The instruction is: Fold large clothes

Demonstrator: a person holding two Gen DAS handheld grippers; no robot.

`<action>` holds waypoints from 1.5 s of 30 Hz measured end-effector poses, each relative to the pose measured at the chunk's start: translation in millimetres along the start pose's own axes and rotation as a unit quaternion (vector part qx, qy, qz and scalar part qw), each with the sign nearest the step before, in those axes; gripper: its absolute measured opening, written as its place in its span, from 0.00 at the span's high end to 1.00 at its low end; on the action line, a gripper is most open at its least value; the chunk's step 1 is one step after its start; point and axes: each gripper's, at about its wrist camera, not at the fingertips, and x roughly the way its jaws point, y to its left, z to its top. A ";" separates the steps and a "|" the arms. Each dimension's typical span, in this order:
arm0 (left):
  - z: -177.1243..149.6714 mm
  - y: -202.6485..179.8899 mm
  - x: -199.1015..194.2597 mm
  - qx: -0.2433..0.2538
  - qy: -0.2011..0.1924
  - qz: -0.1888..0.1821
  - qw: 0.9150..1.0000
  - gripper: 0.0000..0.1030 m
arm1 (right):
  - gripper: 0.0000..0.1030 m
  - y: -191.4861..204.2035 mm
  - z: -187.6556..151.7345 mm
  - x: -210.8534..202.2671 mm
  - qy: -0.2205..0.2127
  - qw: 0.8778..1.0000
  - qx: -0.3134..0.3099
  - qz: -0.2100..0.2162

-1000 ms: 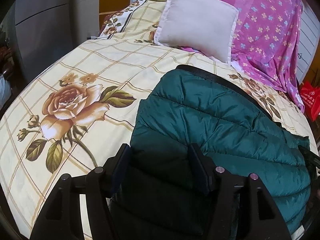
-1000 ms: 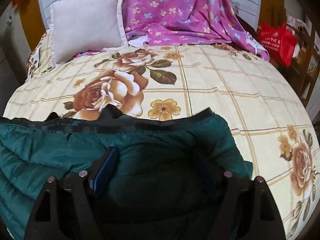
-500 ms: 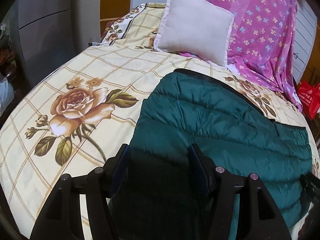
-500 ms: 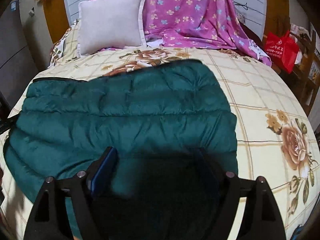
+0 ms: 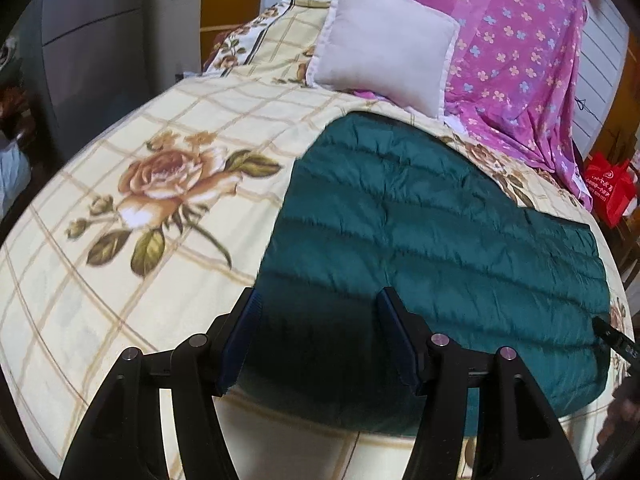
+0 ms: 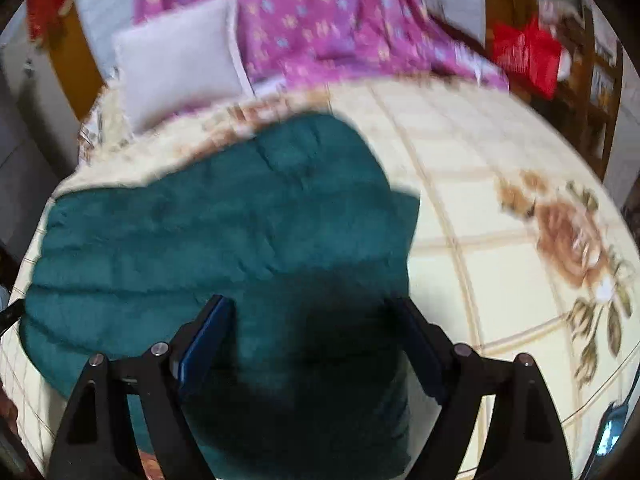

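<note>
While both claws hang over the bed, these lines go from the fingers outward.

Left gripper (image 5: 318, 300): jaws stand apart with nothing between the blue pads; they hover above the near edge of the jacket and no pad presses the cloth.

Right gripper (image 6: 312, 308): jaws are opening, spread wide; dark green cloth shows below the gap, but the picture is blurred and no pad appears to press on it.

Jacket (image 5: 440, 248): a dark green quilted piece lying flat and folded on the bedsheet, running from the left gripper toward two o'clock in the left view; in the right view (image 6: 224, 232) it fills the space from nine to twelve o'clock of the fingers.

Bedsheet (image 5: 160, 184): cream with a brown check and printed roses, bearing the jacket; a large rose lies at ten o'clock of the left gripper, another at two o'clock of the right.

Pillow (image 5: 384, 40): pale, propped up at twelve o'clock beyond the jacket.

Purple sheet (image 5: 520, 48): flowered, draped behind and beside the pillow at one o'clock.

Red bag (image 5: 608, 188): the only container seen, standing off the bed at three o'clock; its contents cannot be told.
</note>
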 end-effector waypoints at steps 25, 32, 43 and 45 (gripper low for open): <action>-0.9 3.3 16.2 -0.002 0.001 -0.015 1.000 0.54 | 0.03 7.5 -25.1 -22.2 -0.002 0.999 -0.032 -0.004; 5.1 15.0 10.9 -0.032 -0.004 -0.030 0.999 0.54 | 0.03 -8.3 -22.2 -38.4 -0.014 1.000 -0.008 0.025; 11.1 22.4 20.8 -0.058 -0.002 -0.059 0.997 0.54 | 0.03 -26.1 -18.5 -23.9 -0.009 0.999 0.019 0.030; 13.6 24.5 24.9 -0.062 -0.002 -0.068 0.996 0.53 | 0.03 -32.3 -16.3 -19.1 -0.006 0.999 0.029 0.037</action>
